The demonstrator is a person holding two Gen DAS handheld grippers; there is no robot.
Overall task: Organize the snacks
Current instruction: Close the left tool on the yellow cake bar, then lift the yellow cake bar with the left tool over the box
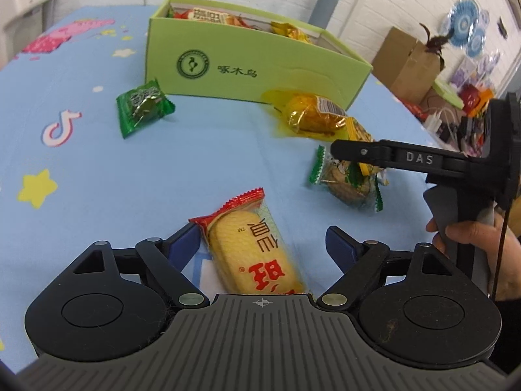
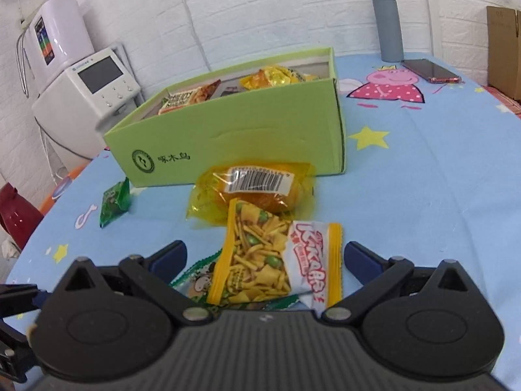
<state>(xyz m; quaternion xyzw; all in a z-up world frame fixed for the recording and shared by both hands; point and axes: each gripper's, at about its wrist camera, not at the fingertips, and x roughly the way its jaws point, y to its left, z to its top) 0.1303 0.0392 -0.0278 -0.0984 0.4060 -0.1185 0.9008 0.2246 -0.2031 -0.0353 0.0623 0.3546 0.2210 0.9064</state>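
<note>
A light green open box point(image 1: 247, 65) holding several snack packets stands at the back of the blue tablecloth. A yellow cracker packet with red ends point(image 1: 254, 247) lies between the blue pads of my left gripper point(image 1: 262, 244), which is open; the pads do not press it. My right gripper point(image 2: 265, 257) is open over a yellow-edged snack-mix packet point(image 2: 260, 260), which lies on a green-edged packet point(image 2: 195, 282). In the left wrist view the right gripper point(image 1: 335, 148) shows side-on over that pile. An orange-yellow packet point(image 2: 257, 189) lies against the box front, and a small green packet point(image 1: 143, 107) lies further left.
A phone point(image 2: 429, 70) and a grey bottle point(image 2: 387, 26) are at the table's far right. A white appliance point(image 2: 88, 94) stands beyond the left edge. A cardboard box point(image 1: 407, 62) and clutter sit past the right edge. A hand point(image 1: 472, 241) holds the right gripper's handle.
</note>
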